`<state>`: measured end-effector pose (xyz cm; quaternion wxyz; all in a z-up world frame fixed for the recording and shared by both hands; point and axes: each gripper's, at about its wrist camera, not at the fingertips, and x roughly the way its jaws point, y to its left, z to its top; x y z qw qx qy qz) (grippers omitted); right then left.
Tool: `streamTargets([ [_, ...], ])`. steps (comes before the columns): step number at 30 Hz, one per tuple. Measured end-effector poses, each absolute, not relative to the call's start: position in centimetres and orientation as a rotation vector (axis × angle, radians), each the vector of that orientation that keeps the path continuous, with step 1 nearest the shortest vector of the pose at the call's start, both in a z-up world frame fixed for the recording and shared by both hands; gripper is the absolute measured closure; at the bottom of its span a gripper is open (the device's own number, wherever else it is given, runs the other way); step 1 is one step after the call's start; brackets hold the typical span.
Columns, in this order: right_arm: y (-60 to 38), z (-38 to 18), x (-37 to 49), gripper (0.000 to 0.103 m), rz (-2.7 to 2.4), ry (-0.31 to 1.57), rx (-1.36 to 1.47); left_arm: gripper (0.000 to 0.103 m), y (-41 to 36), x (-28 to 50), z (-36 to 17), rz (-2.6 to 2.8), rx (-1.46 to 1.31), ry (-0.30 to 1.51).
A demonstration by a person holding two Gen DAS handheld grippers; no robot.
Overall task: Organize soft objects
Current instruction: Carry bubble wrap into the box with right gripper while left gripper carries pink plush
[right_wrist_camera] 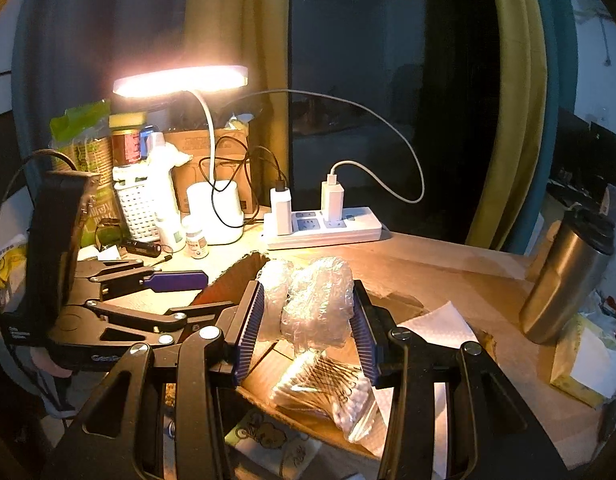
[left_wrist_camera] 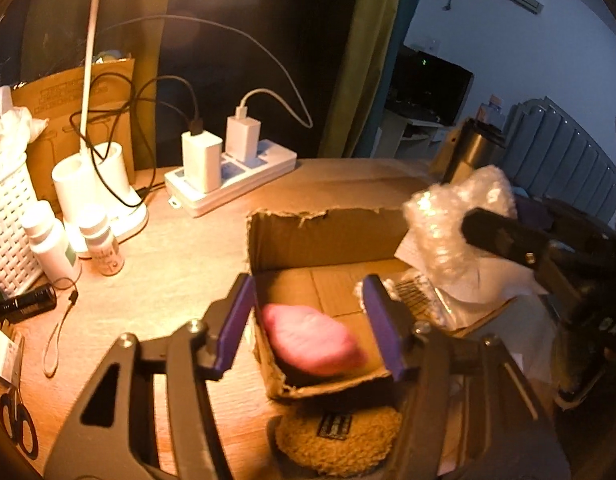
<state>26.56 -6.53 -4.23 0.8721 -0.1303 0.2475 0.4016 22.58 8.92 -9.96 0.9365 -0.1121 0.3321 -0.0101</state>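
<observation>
While the lamp glows over the desk, things stand as follows, all placed against the box.

Box: torn cardboard box (left_wrist_camera: 328, 236) lies open on the desk (left_wrist_camera: 179, 264), its near wall ragged.
Pink thing: a soft pink lump (left_wrist_camera: 312, 340) lies blurred inside the box, at its near left corner, touching neither pad.
Left gripper: the left gripper (left_wrist_camera: 316, 328) hangs over the box with jaws apart; one purple pad is outside the box's left wall, the other over its inside, and nothing is pinched between them.
Right gripper: the right gripper (right_wrist_camera: 308, 316) is clamped on the wrap, a ribbed pad pressed into each side.
Wrap: a clear bubble-wrap wad (right_wrist_camera: 312, 300) is held up over the box's right side.
Swabs: a bag of cotton swabs (right_wrist_camera: 324, 392) lies at the box's right side, under the wrap.
Paper: white sheets (right_wrist_camera: 436, 324) lie just right of the box.
Pad: a tan fuzzy round (left_wrist_camera: 340, 440) with a dark label lies just in front of the box's near wall.
Strip: a white power strip (left_wrist_camera: 231, 180) with two chargers sits behind the box.
Lamp: its white base (left_wrist_camera: 95, 192) stands behind the box to the left, two small bottles (left_wrist_camera: 103, 244) beside it.
Basket: a white basket (left_wrist_camera: 7, 220) is further left of the box.
Cup: a steel tumbler (right_wrist_camera: 564, 276) stands well right of the box.
</observation>
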Motion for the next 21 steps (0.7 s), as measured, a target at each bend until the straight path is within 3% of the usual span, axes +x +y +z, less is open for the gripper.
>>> streamTargets([
  [21,0.6,-6.7,29.1,0.058,0.846,0.623,-0.313,0.043,12.1,19.2,-9.0,0.16,-0.186,0.604],
])
